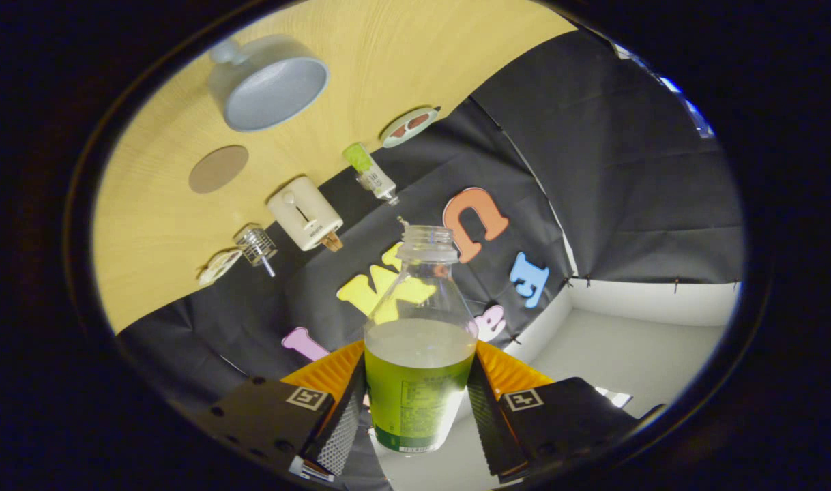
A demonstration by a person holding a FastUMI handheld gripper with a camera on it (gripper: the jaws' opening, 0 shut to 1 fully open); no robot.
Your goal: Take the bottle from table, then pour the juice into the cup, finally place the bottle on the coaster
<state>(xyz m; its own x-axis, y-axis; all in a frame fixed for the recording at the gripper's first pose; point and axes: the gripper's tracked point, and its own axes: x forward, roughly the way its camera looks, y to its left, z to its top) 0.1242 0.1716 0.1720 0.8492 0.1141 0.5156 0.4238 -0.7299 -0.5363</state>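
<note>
A clear, uncapped bottle (419, 354) holding green juice to about half its height stands between my fingers, and my gripper (415, 416) is shut on its labelled lower body. The view is rolled, so the wooden table (163, 211) runs slanted beyond the bottle. On that table a pale grey cup (269, 85) with a handle stands with its mouth facing me, and a round brown coaster (218, 168) lies flat just beside it, nearer the table's edge. The bottle is lifted off the table, well apart from the cup and the coaster.
Along the table's far edge stand a cream toaster (305, 213), a small green-capped bottle (371, 173), a small glass jar (256, 246), a little dish (219, 266) and a round patterned plate (410, 127). Black cloth wall and a white panel (627, 341) lie beyond.
</note>
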